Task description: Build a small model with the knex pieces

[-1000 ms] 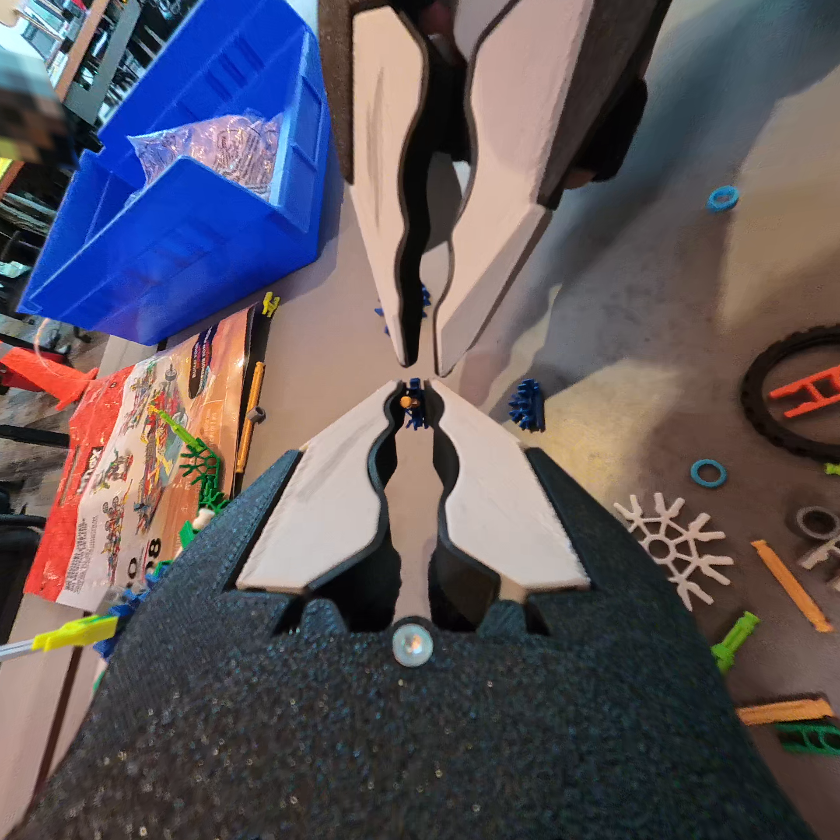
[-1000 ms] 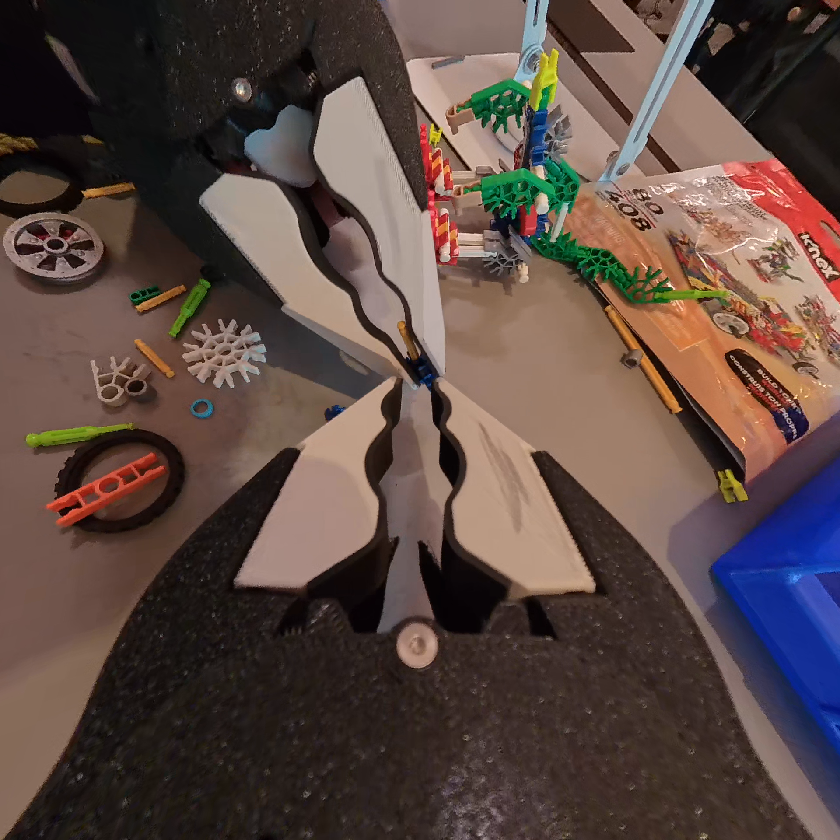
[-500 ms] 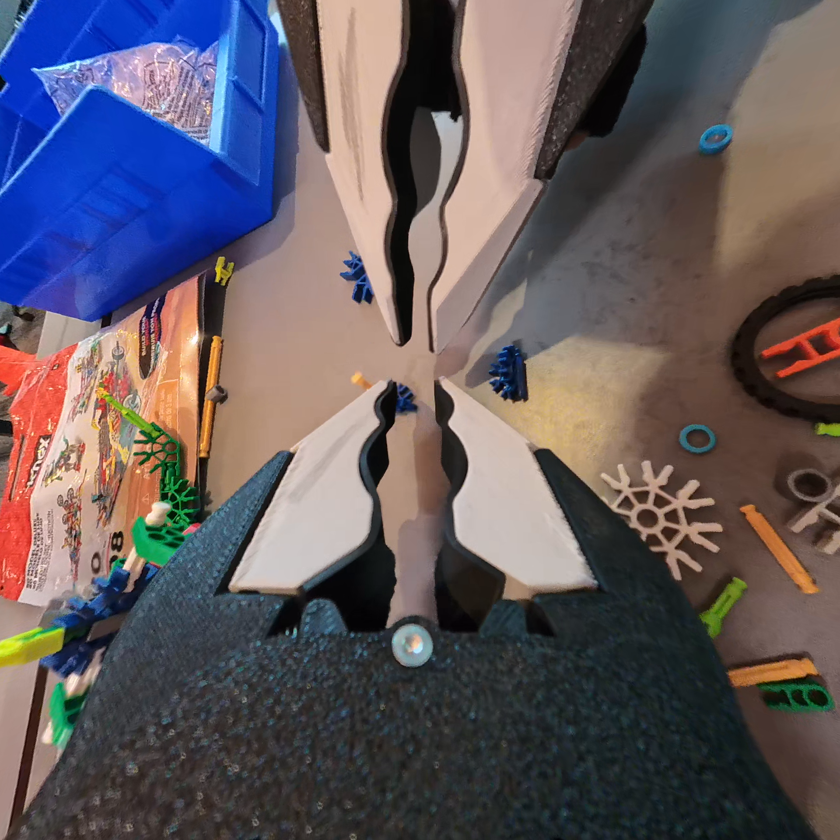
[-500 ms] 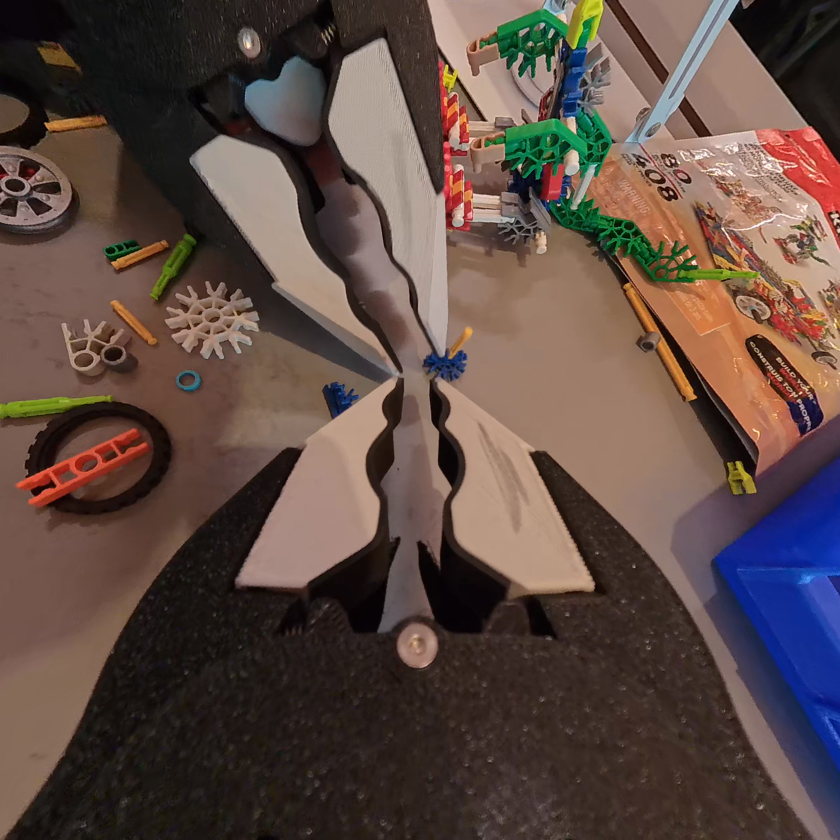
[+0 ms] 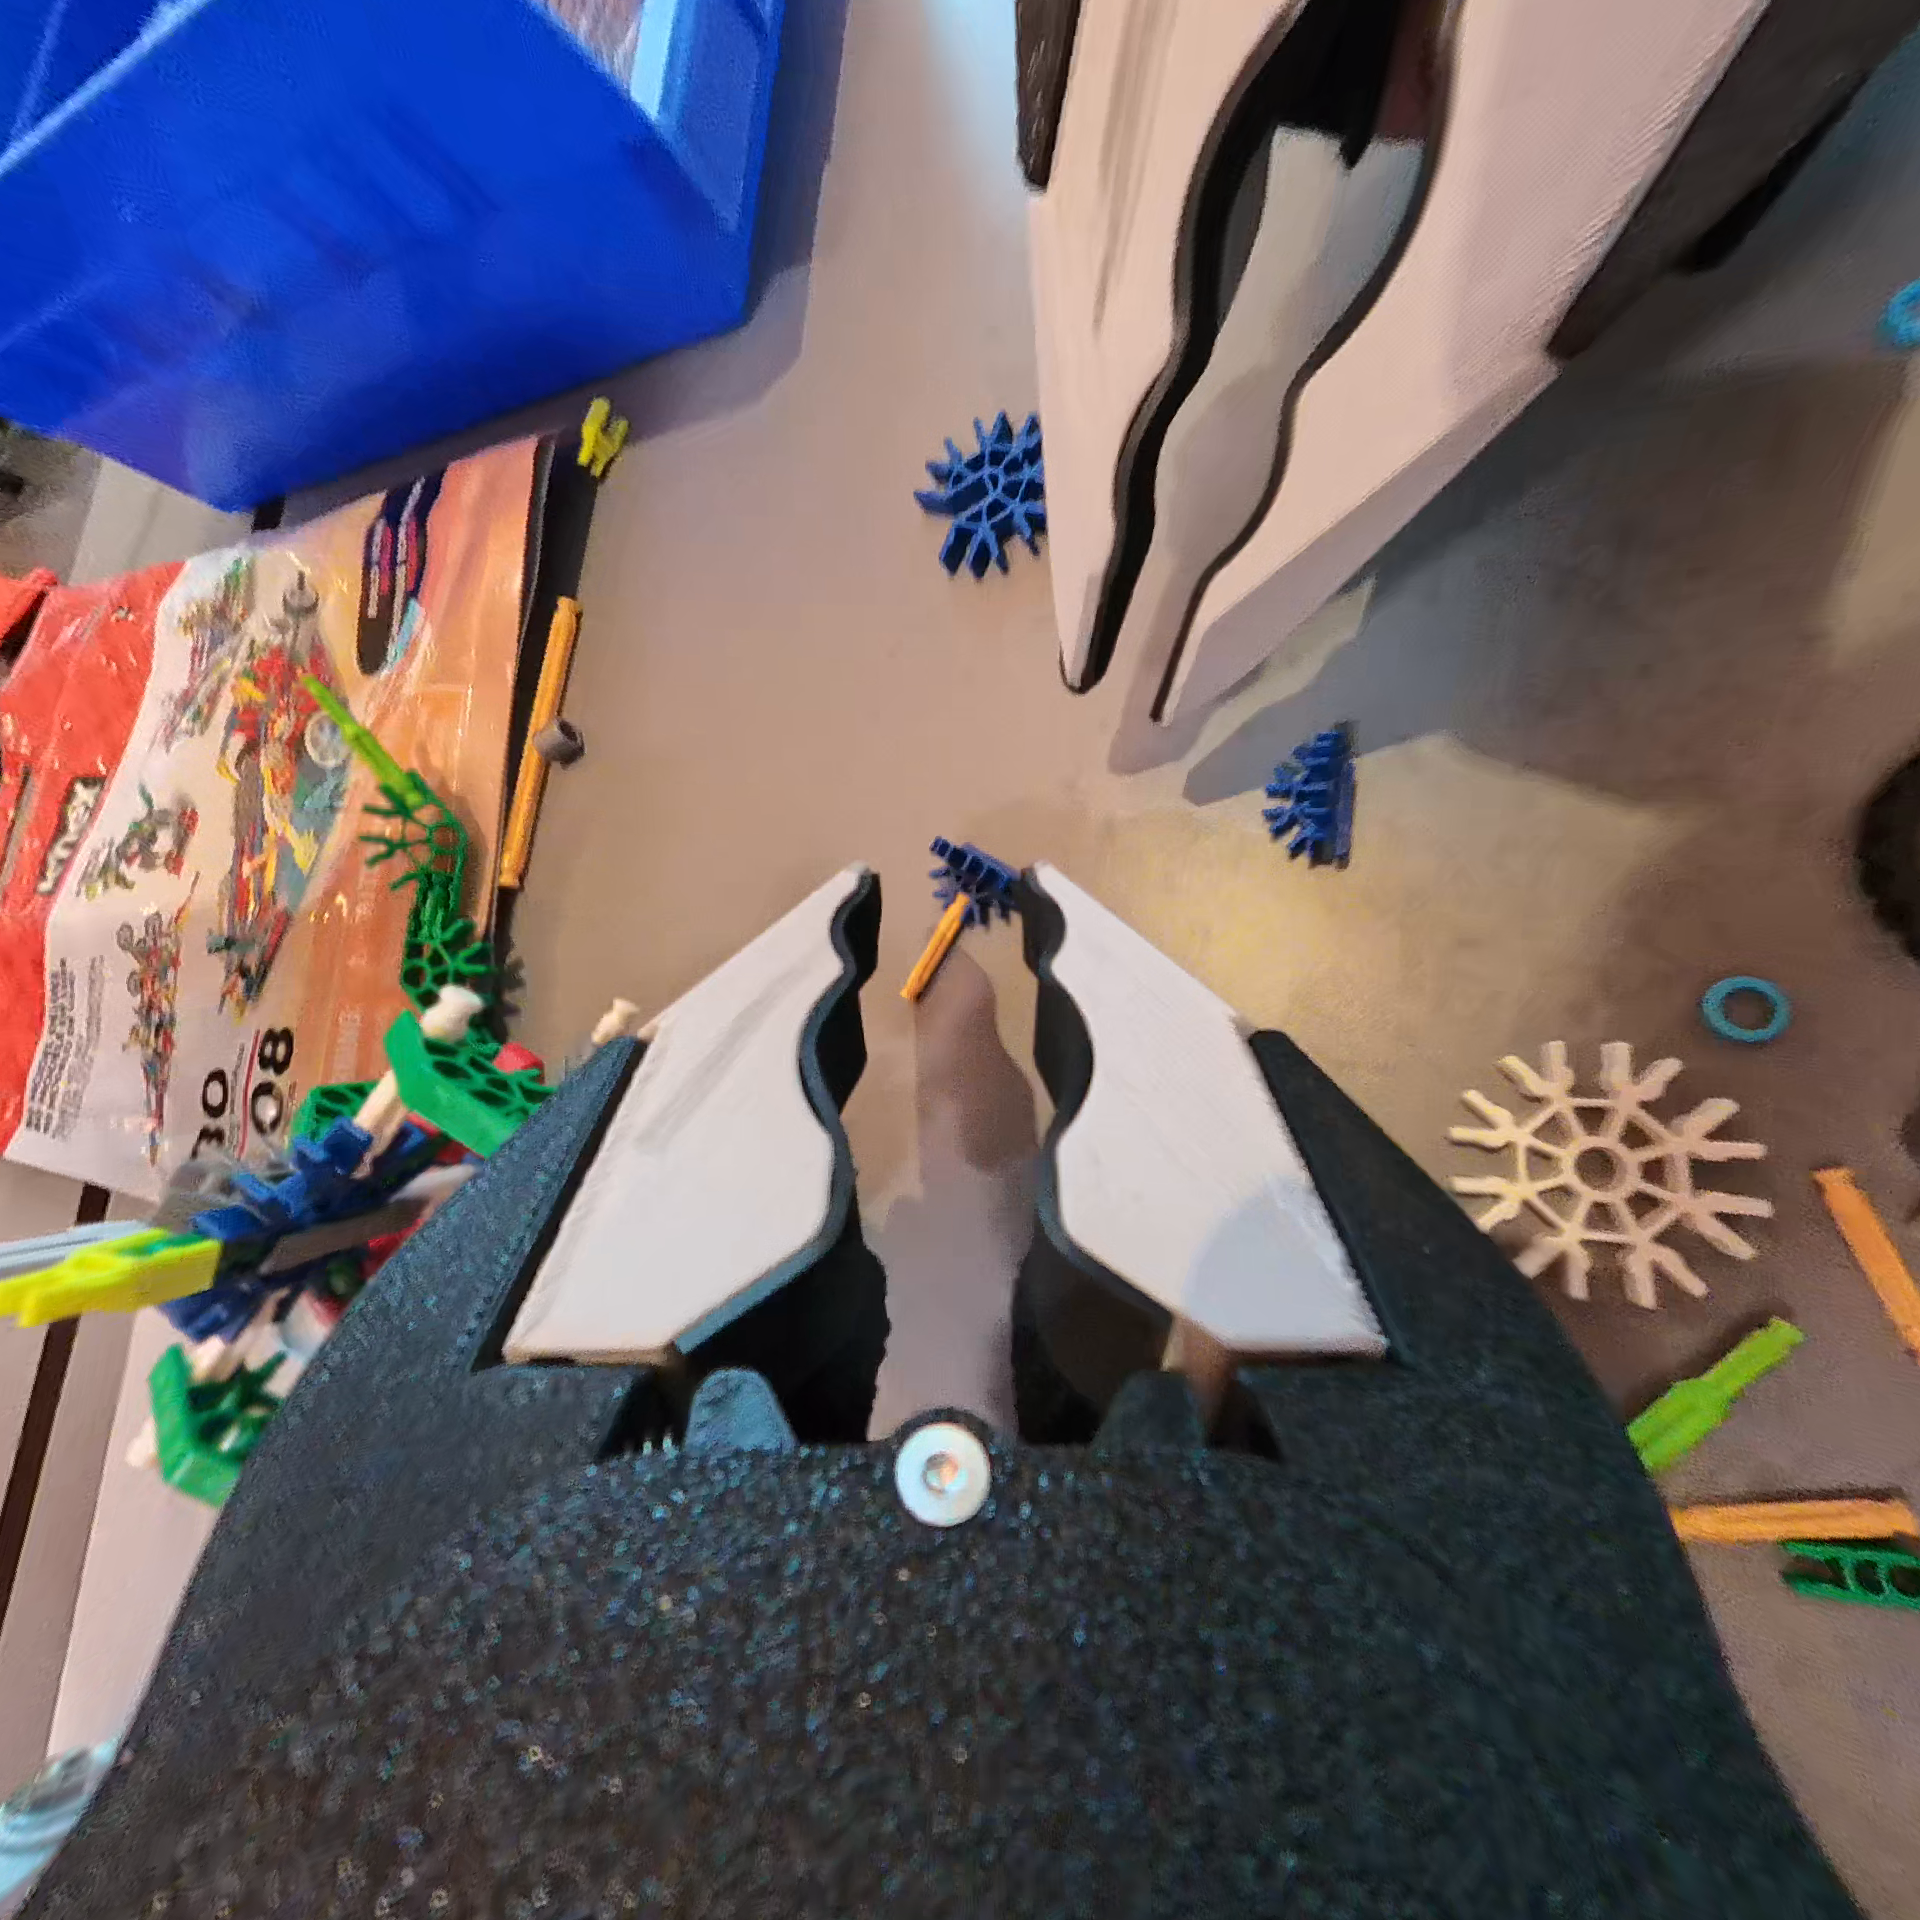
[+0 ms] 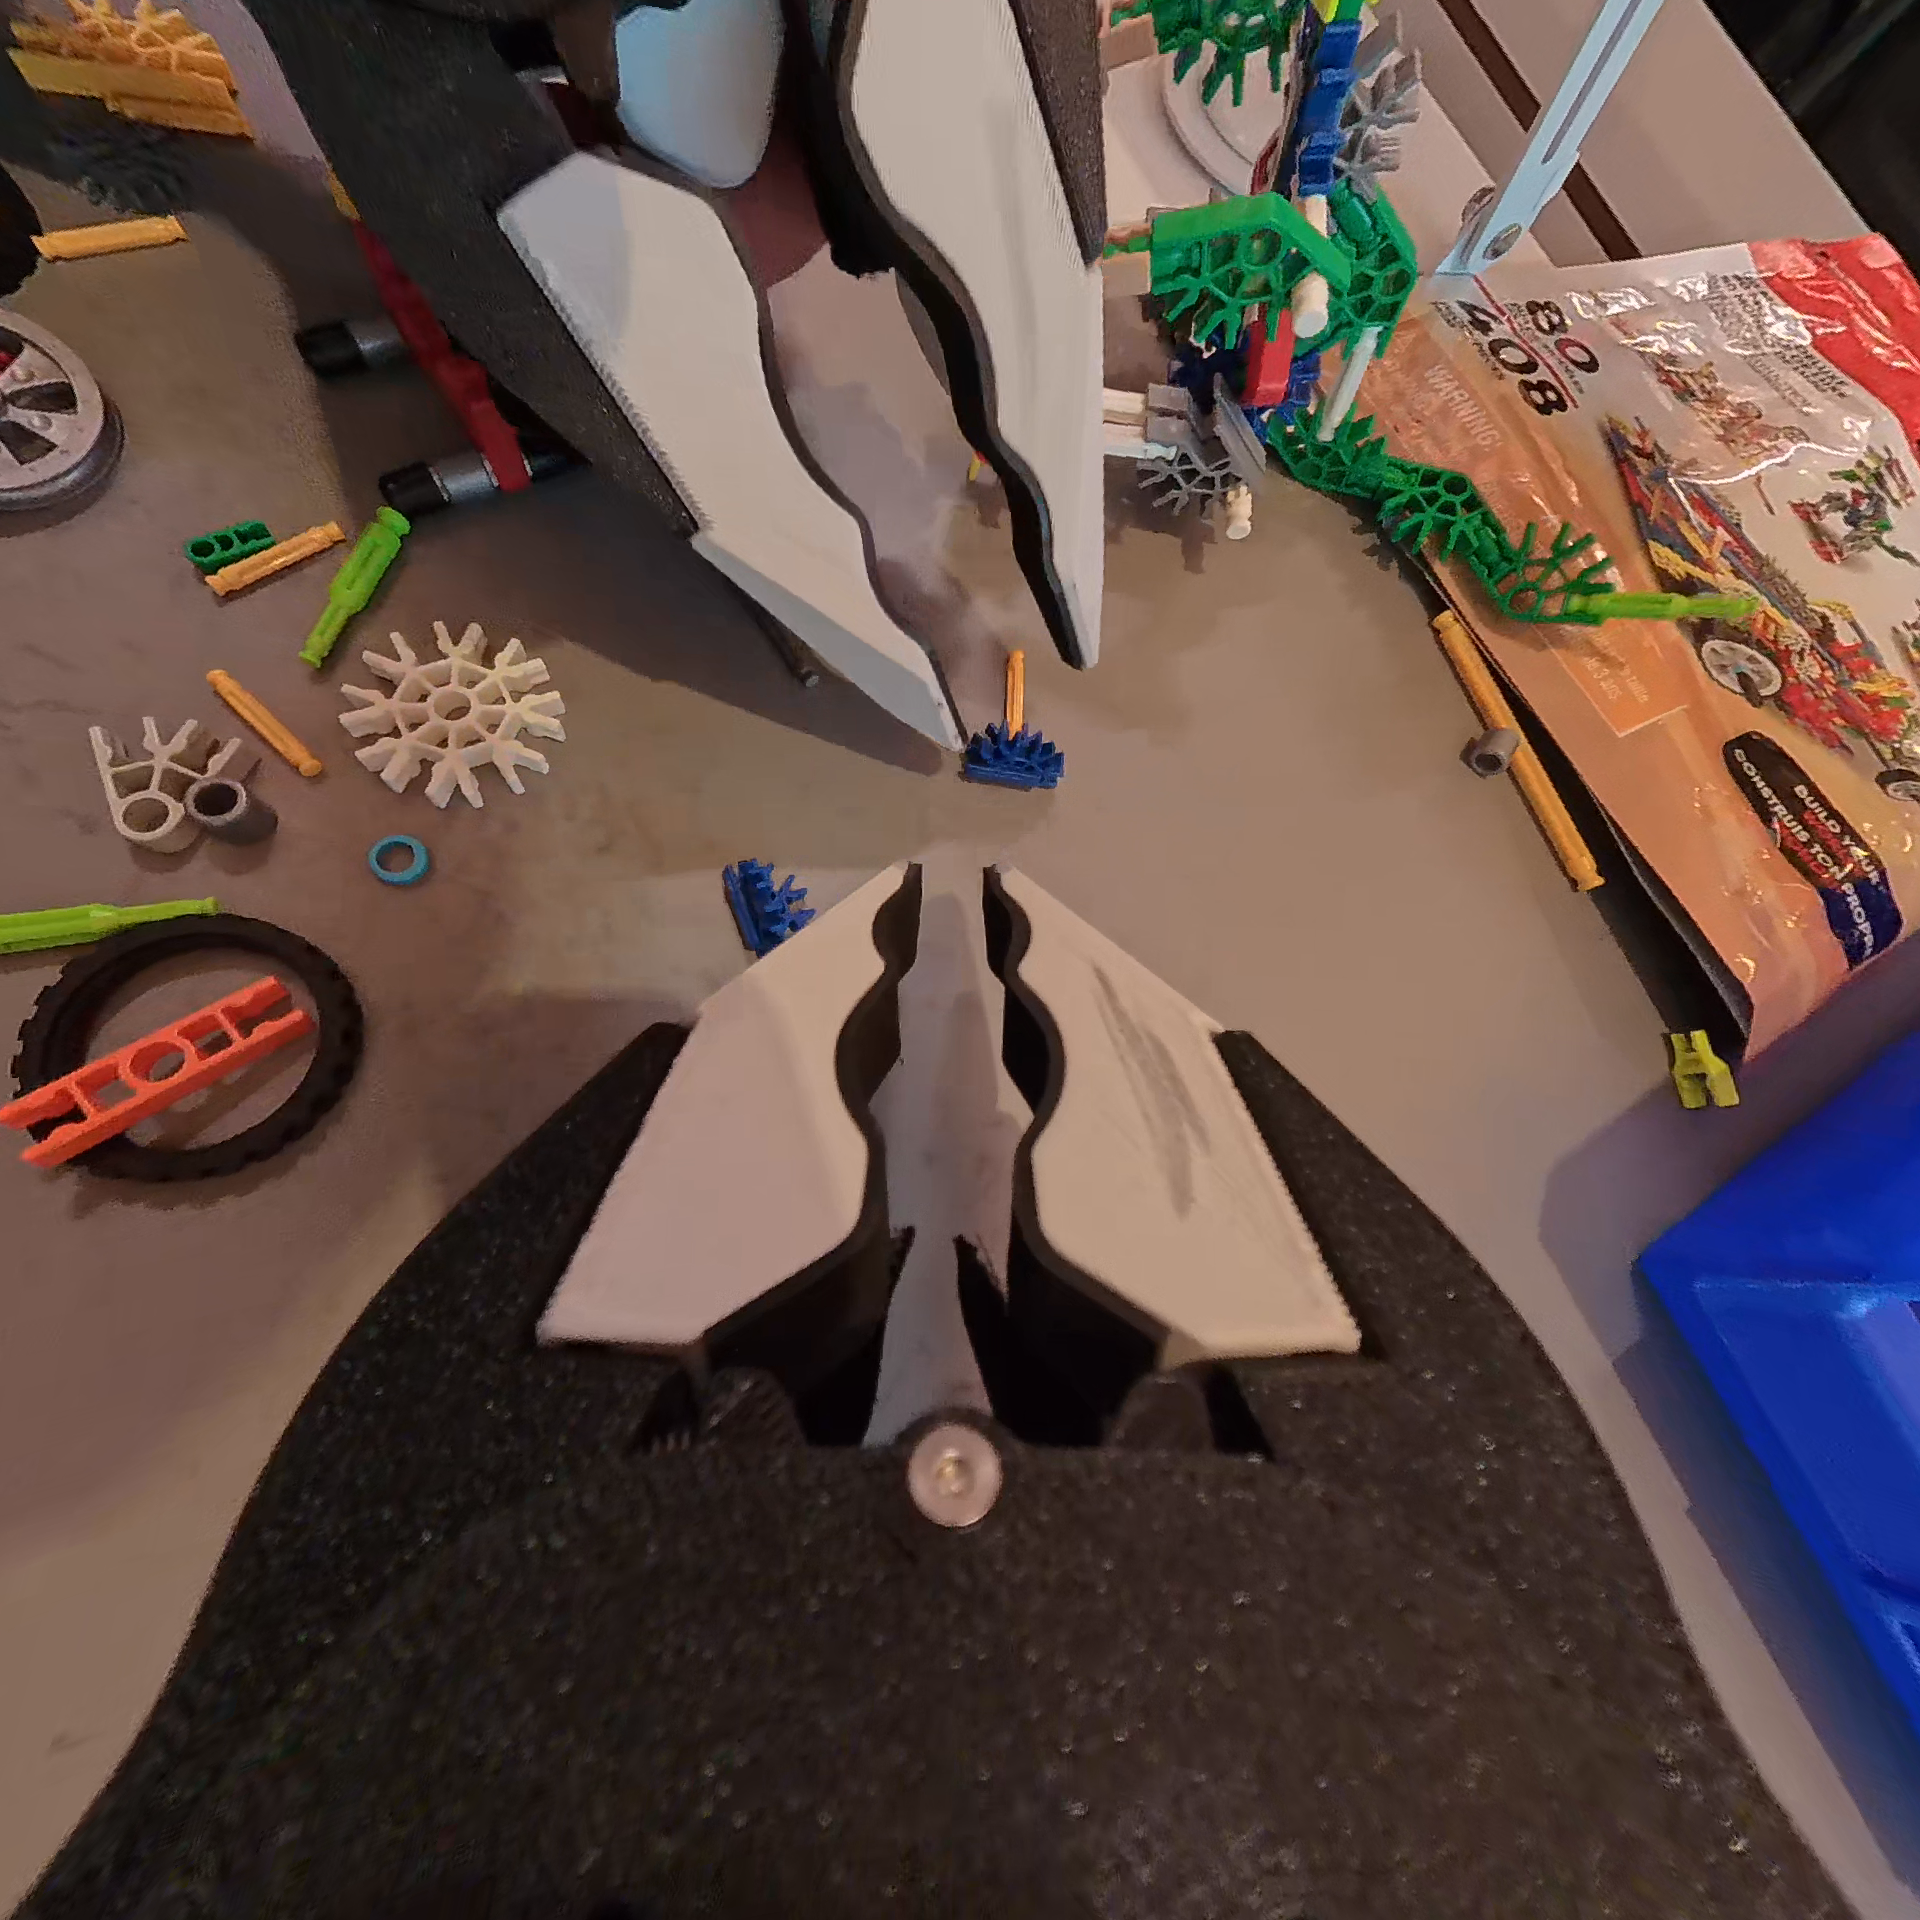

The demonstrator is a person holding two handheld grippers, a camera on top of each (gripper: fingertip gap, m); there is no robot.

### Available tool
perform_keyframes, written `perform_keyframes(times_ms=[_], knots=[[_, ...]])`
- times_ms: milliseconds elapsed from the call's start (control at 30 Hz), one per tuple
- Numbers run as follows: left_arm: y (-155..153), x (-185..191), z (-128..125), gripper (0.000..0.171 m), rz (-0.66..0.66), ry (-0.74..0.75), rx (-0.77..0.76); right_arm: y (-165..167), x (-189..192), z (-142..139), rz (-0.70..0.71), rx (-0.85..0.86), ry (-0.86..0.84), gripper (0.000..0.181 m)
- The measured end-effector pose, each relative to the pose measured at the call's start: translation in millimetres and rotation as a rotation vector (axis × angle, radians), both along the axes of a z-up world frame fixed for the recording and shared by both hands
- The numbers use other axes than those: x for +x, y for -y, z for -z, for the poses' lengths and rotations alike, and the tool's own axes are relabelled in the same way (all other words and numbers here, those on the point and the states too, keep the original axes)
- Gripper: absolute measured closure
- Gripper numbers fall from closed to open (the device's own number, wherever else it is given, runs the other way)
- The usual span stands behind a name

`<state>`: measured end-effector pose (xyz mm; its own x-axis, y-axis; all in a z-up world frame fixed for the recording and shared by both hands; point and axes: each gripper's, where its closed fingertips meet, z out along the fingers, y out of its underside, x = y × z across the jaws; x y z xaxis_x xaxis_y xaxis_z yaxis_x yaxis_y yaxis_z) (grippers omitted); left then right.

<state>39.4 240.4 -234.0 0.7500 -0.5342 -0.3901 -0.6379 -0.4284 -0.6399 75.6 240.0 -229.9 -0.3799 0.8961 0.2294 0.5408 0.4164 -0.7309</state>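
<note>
A small blue connector with a short orange rod stuck in it lies on the grey table. My left gripper is open and the piece sits between its fingertips, apparently loose. In the right wrist view the same piece lies just past the left gripper's fingers. My right gripper is empty, its jaws nearly together with only a narrow gap, a little short of the piece. It also shows in the left wrist view, hanging above the table.
Two more blue connectors lie nearby. A white snowflake connector, a teal ring, loose rods and a black tyre lie on one side. A built model, a printed bag and a blue bin are on the other. There is about 4 cm between the tips of the two grippers. Both grippers' tips are roughly 10 cm from the white snowflake connector. My left wrist view looks at it from another angle.
My left gripper opened and let go of the blue connector with the orange rod, which now rests on the table. The two grippers drew apart from each other.
</note>
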Motion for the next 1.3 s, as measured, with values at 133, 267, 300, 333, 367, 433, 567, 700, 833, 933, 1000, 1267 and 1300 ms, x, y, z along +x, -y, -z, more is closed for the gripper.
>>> perform_keyframes(times_ms=[133,267,300,333,367,433,567,700,833,933,1000,1267,1300], knots=[[2.3,-1.1,8.4,0.147,-0.024,-0.033,-0.051,-0.8,-0.4,1.0,0.004,-0.001,0.003,0.170],[6.3,4.6,16.2,0.151,-0.032,0.049,-0.115,-0.4,-0.2,1.9,0.003,0.000,0.007,0.170],[8.1,5.7,17.0,0.154,-0.043,0.081,-0.142,-0.4,-0.2,2.1,0.003,-0.001,0.007,0.170],[10.0,6.8,16.9,0.152,-0.045,0.095,-0.161,-0.4,0.0,2.3,0.002,-0.001,0.008,0.170],[11.9,8.6,16.8,0.150,-0.043,0.102,-0.175,-0.2,0.1,2.4,0.002,-0.001,0.009,0.170],[17.5,19.9,17.9,0.151,-0.013,0.143,-0.213,0.5,0.3,3.0,-0.001,-0.003,0.012,0.170],[19.7,27.9,11.1,0.146,0.013,0.200,-0.210,0.9,0.3,2.2,-0.003,-0.010,0.010,0.170],[11.0,8.7,2.3,0.137,-0.069,0.182,-0.155,1.4,0.0,1.4,-0.003,-0.015,0.006,0.170],[11.1,7.0,16.0,0.135,-0.084,0.137,-0.187,1.9,-0.2,2.3,-0.005,-0.016,0.008,0.170],[13.4,7.7,17.6,0.135,-0.101,0.182,-0.224,1.3,-0.3,2.6,-0.001,-0.020,0.010,0.170],[17.8,12.8,18.7,0.139,-0.092,0.217,-0.258,1.5,-0.3,3.2,0.001,-0.024,0.014,0.169],[7.4,2.3,7.7,0.127,-0.126,0.220,-0.179,2.0,-0.7,2.6,0.001,-0.031,0.013,0.168],[8.6,1.9,12.8,0.126,-0.132,0.216,-0.200,2.3,-0.8,2.6,0.000,-0.033,0.012,0.168]])
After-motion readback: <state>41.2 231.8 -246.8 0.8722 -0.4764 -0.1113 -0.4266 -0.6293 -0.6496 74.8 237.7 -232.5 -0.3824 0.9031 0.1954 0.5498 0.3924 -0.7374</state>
